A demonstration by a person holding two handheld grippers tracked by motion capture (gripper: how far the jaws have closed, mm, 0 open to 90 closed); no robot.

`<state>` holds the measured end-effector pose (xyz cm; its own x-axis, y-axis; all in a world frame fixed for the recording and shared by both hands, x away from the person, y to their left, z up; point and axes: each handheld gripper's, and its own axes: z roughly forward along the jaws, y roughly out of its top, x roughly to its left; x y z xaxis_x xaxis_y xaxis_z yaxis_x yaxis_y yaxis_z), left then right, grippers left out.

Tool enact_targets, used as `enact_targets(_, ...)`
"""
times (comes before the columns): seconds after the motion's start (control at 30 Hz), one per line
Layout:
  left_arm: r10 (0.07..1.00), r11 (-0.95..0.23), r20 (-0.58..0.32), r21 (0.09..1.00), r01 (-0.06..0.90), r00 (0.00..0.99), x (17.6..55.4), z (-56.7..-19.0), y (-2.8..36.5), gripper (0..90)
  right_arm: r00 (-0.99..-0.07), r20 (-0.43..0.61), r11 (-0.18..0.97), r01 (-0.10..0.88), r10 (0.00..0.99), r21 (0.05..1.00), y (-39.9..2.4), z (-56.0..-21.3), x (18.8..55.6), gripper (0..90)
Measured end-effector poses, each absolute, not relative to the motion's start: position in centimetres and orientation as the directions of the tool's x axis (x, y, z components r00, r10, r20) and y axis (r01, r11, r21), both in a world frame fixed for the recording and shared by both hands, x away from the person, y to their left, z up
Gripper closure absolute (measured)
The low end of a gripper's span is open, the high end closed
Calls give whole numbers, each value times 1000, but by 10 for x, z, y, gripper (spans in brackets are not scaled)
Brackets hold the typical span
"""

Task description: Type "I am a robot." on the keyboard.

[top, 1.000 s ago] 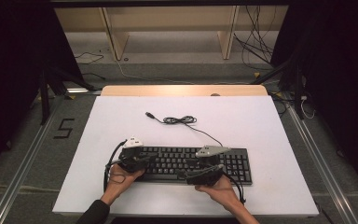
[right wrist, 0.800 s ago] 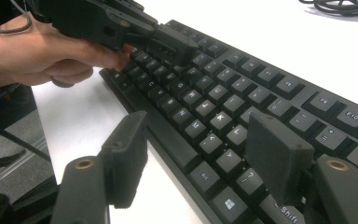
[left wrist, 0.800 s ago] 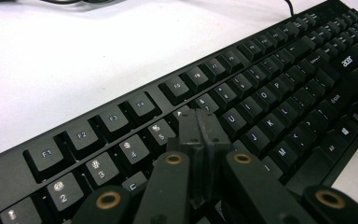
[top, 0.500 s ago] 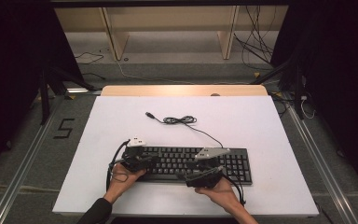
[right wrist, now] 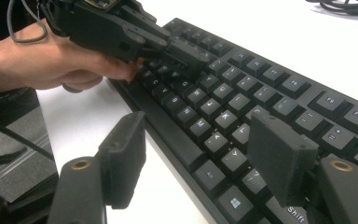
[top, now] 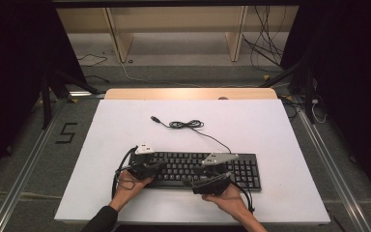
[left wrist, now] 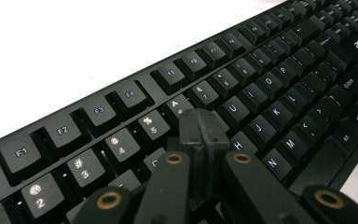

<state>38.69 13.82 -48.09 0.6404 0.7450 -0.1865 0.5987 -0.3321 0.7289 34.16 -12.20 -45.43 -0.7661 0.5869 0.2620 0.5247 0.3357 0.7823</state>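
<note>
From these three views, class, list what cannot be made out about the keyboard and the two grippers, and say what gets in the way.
- Left gripper view: which key the shut left gripper touches; its own tips cover it.
- Right gripper view: the keyboard bottom row is partly hidden behind the open right gripper.
- High view: key legends are too small; the hands cover the front edge.
- High view: the cable plug type is too small.

1 black keyboard [top: 198,169] (with 1 trailing cable [top: 186,124]), 2 hand-held grippers, left [top: 150,169] and right [top: 211,183], on 1 worktop [top: 251,125].
</note>
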Motion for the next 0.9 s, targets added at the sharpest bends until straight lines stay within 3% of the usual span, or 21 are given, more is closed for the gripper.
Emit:
enact_targets(0.43, 749, -291, -214, 745, 601, 627, 387, -479, 143, 868, -765, 260, 331, 523, 590, 786, -123, -454, 342, 378)
enact_targets(0.9, 740, -237, -258, 765, 599, 622, 383, -470, 158, 683, -759, 257, 332, 527, 599, 782, -122, -457, 343, 384)
